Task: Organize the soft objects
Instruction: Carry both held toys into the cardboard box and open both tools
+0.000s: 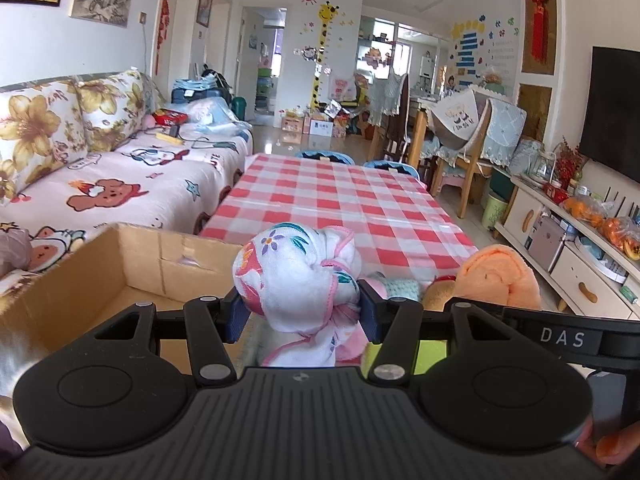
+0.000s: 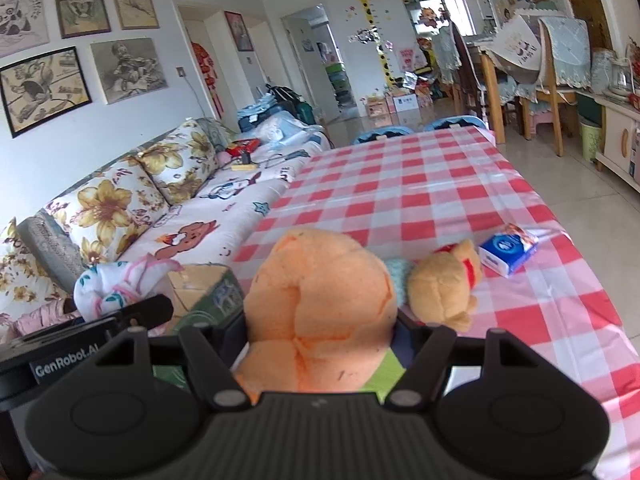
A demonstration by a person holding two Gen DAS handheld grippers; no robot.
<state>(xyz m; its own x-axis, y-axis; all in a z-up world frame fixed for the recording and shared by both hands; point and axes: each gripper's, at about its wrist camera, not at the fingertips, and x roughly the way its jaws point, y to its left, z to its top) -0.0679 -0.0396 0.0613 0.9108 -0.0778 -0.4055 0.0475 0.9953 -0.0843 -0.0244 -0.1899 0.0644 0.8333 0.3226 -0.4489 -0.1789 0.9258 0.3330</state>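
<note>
The left gripper [image 1: 304,316] clamps a bunched white floral cloth [image 1: 296,276] between its blue pads, while the right gripper [image 2: 320,332] squeezes a rolled orange towel [image 2: 320,300]; both bundles ride above the red-checked table [image 2: 420,184]. An open cardboard box [image 1: 120,272] waits just to the left of the left gripper, its floor bare where visible, which suggests sorting has barely begun. A yellow plush bear [image 2: 444,288] lies on the table just beside the towel, with something pale blue tucked behind it, and a tissue pack [image 2: 508,252] sits near the table's right edge; these seemingly remain to be gathered. Beyond them the tabletop stretches free. The box's near wall stands upright between cloth and interior, so either load probably must clear that rim. A sofa [image 1: 132,176] flanks the table's left side.
</note>
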